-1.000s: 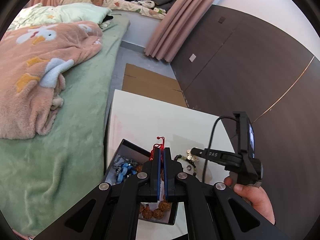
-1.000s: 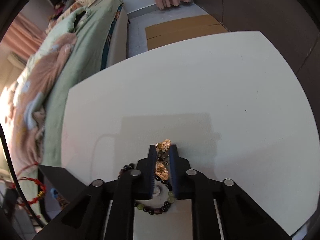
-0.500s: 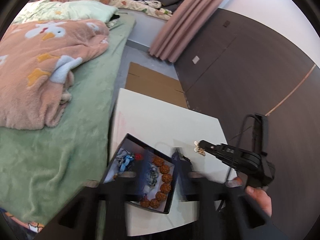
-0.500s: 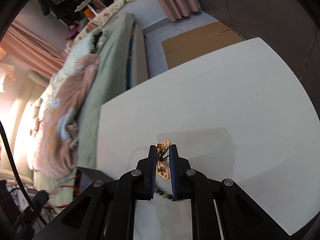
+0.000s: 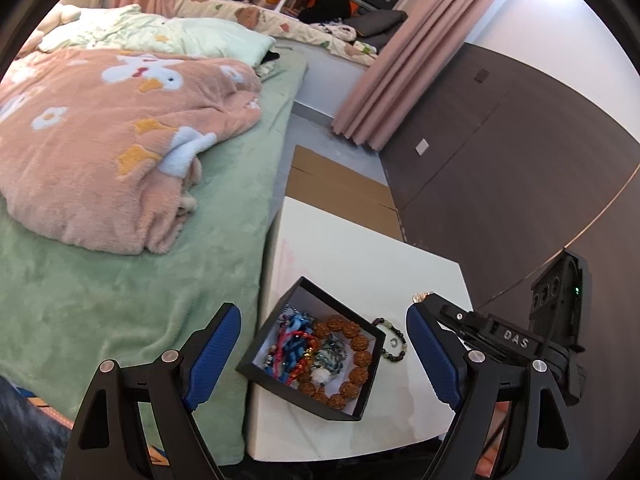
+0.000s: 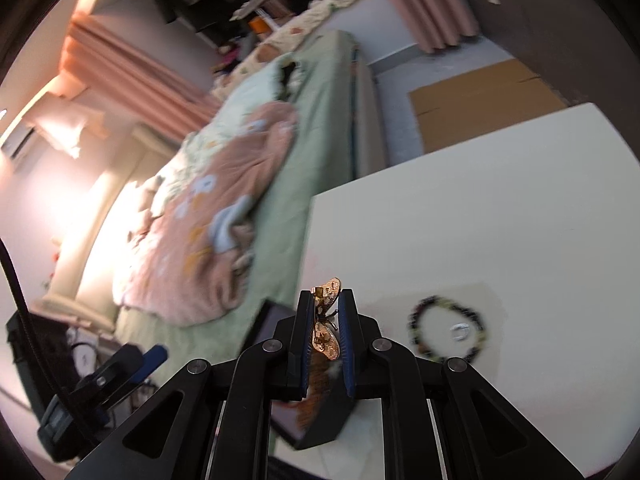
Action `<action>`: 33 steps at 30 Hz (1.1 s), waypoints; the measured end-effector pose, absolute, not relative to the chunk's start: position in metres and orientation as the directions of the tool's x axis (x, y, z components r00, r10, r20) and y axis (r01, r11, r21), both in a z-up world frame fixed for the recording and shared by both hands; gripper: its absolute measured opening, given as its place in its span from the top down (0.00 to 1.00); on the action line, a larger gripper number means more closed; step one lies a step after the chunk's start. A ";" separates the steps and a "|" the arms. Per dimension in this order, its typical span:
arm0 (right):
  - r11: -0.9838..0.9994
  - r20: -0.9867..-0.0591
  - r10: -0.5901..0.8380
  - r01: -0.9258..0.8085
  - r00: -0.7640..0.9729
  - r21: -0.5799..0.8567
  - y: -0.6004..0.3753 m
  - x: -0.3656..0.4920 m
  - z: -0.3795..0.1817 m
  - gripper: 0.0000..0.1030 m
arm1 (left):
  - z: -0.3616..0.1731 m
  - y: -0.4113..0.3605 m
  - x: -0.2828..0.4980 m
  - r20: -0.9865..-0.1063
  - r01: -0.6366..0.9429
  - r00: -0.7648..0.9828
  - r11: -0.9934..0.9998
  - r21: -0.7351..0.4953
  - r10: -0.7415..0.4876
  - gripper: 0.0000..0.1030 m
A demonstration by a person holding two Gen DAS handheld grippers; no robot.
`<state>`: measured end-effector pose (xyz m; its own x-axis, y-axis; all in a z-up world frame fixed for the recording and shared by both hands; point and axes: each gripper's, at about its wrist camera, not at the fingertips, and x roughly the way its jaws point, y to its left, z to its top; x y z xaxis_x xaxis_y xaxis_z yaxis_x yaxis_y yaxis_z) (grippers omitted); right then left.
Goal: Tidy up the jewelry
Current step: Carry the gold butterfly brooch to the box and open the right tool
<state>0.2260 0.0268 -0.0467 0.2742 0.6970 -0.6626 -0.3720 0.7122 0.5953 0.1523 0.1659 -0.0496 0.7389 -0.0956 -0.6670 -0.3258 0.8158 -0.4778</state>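
Note:
A black box (image 5: 339,311) sits at the near left corner of the white table (image 5: 360,256). It holds a brown bead bracelet (image 5: 356,344), a red string (image 5: 298,340) and blue pieces. My left gripper (image 5: 324,312) hovers above it with its jaws opening and nothing between them. My right gripper (image 6: 325,294) is shut on a gold butterfly ornament (image 6: 327,332), lifted over the box's (image 6: 272,316) right side. A dark and green bead bracelet (image 6: 448,330) lies on the table with a small ring (image 6: 459,330) inside it. The right gripper (image 5: 424,300) shows in the left wrist view too.
A bed with a green sheet (image 5: 120,280) and a pink blanket (image 5: 100,152) runs along the table's left edge. Flat cardboard (image 5: 336,188) lies on the floor beyond the table. A dark panelled wall (image 5: 500,168) stands to the right.
My left gripper opened and let go of the red string, which now lies in the box, then drew back and up. My right gripper lifted the gold ornament off the table and swung left.

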 end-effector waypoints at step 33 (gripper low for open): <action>0.736 -0.664 0.677 -0.261 0.319 0.625 -0.088 0.236 -0.049 0.22 | -0.036 0.054 0.196 -0.697 -0.172 0.704 0.920 -0.353 -0.135 0.21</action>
<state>0.2362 -0.0881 -0.0491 0.3188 0.6765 -0.6639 -0.2613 0.7360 0.6245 0.1959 0.0536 -0.0355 0.7044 -0.1355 -0.6968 -0.1718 0.9199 -0.3526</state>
